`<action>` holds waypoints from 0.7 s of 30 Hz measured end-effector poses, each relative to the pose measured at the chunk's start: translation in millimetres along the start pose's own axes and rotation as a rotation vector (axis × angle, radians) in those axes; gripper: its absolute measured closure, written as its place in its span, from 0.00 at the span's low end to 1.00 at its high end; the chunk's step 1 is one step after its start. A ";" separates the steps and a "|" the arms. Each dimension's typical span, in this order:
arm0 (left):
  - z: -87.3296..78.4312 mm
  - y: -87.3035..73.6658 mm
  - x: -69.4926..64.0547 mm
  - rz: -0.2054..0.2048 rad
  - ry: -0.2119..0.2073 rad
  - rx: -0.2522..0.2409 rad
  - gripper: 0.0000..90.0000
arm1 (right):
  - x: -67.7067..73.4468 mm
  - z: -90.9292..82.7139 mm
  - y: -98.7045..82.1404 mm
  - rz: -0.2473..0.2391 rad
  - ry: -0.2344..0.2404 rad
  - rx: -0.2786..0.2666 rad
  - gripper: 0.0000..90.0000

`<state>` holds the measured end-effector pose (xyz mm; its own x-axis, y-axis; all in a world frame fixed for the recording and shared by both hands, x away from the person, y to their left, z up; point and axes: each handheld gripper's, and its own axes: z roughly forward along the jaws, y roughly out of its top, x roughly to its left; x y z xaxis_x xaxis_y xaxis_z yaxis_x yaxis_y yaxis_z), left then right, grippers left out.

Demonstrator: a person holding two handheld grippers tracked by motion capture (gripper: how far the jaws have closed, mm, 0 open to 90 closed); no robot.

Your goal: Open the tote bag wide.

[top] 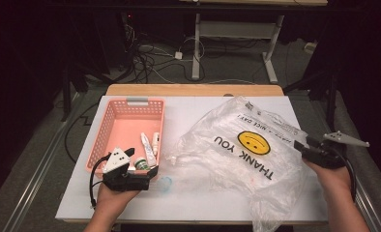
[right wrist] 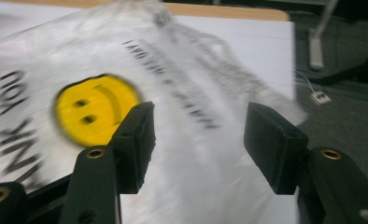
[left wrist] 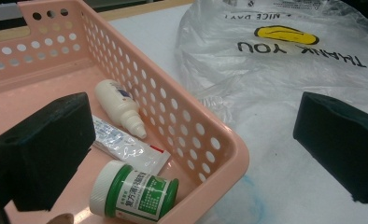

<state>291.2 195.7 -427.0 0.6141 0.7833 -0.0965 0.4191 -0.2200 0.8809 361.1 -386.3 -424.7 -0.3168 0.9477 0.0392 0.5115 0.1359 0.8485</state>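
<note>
A clear plastic bag [top: 237, 150] printed with a yellow smiley and "THANK YOU" lies crumpled on the right half of the white table. A pink perforated basket [top: 130, 101] at the left holds a white dropper bottle [left wrist: 119, 106], a flat tube [left wrist: 126, 147] and a green-and-white jar [left wrist: 135, 191]. My left gripper [top: 142, 166] is open, its jaws straddling the basket's near right corner [left wrist: 219, 144]. My right gripper [top: 302, 145] is open at the bag's right edge, and in its own view the jaws [right wrist: 198, 140] stand apart just above the blurred bag [right wrist: 182, 93].
A small bluish round thing [top: 165, 183] lies on the table by the bag's left edge. The table's wooden back edge [top: 193, 90] and right edge drop to a floor with cables and desk legs [top: 197, 48].
</note>
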 end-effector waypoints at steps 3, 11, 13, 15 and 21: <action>-0.6 -0.8 -1.3 0.002 0.003 -0.004 0.00 | 13.7 -7.7 -6.0 -0.030 0.038 0.000 0.50; -2.1 -1.8 -2.5 -0.002 0.005 -0.010 0.00 | 78.3 -22.4 -30.7 -0.154 0.223 -0.001 0.51; -2.1 -1.5 -2.7 0.001 0.004 -0.010 0.00 | 84.5 -21.6 -32.0 -0.166 0.242 0.009 0.51; -2.0 -1.5 -3.0 0.004 0.003 -0.010 0.00 | 97.1 -18.9 -33.4 -0.197 0.272 0.028 0.51; -0.9 -1.4 -4.1 0.015 -0.008 -0.006 0.00 | 131.6 -7.7 -25.2 -0.250 0.356 0.037 0.55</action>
<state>287.4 193.4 -427.4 0.6253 0.7756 -0.0869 0.4059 -0.2281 0.8850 300.4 -267.2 -436.8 -0.6868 0.7265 0.0197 0.4103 0.3653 0.8356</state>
